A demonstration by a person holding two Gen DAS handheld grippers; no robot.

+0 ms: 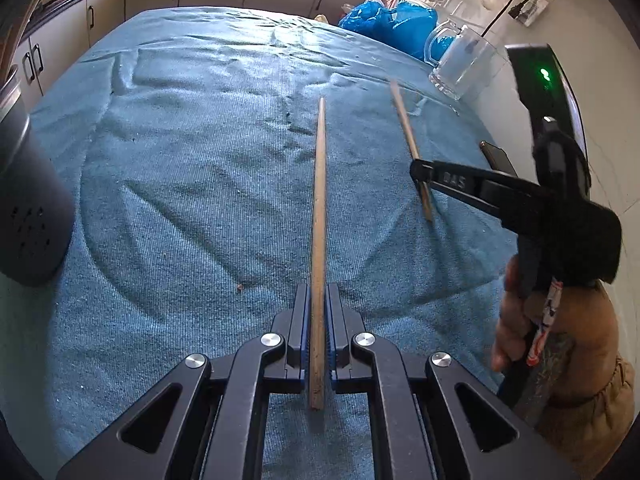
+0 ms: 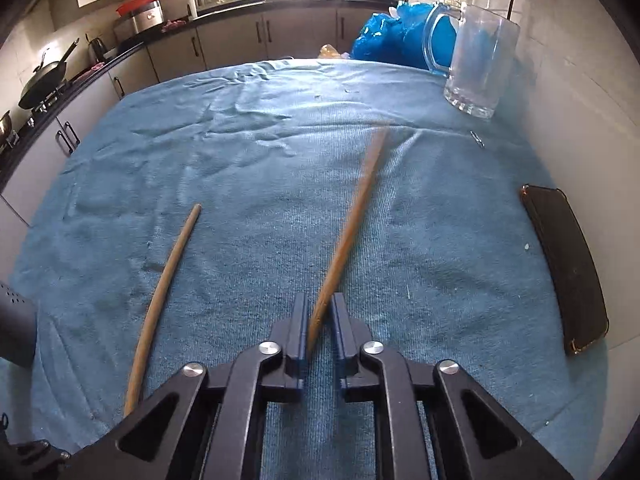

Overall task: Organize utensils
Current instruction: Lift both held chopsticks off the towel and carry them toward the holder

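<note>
My left gripper (image 1: 319, 296) is shut on a wooden chopstick (image 1: 319, 216) that points forward over the blue towel (image 1: 180, 184). My right gripper (image 2: 319, 304) holds a second wooden chopstick (image 2: 352, 216) near its end; the stick is blurred and slants up to the right, and the jaws stand slightly apart around it. In the left wrist view the right gripper (image 1: 420, 176) and its chopstick (image 1: 406, 124) show at the right. The left-held chopstick (image 2: 164, 292) shows at the left of the right wrist view. A dark perforated utensil holder (image 1: 28, 208) stands at the left.
A glass mug (image 2: 480, 64) stands at the far right of the table, with blue plastic bags (image 2: 392, 40) behind it. A dark phone (image 2: 568, 268) lies at the right edge by the white wall. Kitchen cabinets run along the back and left.
</note>
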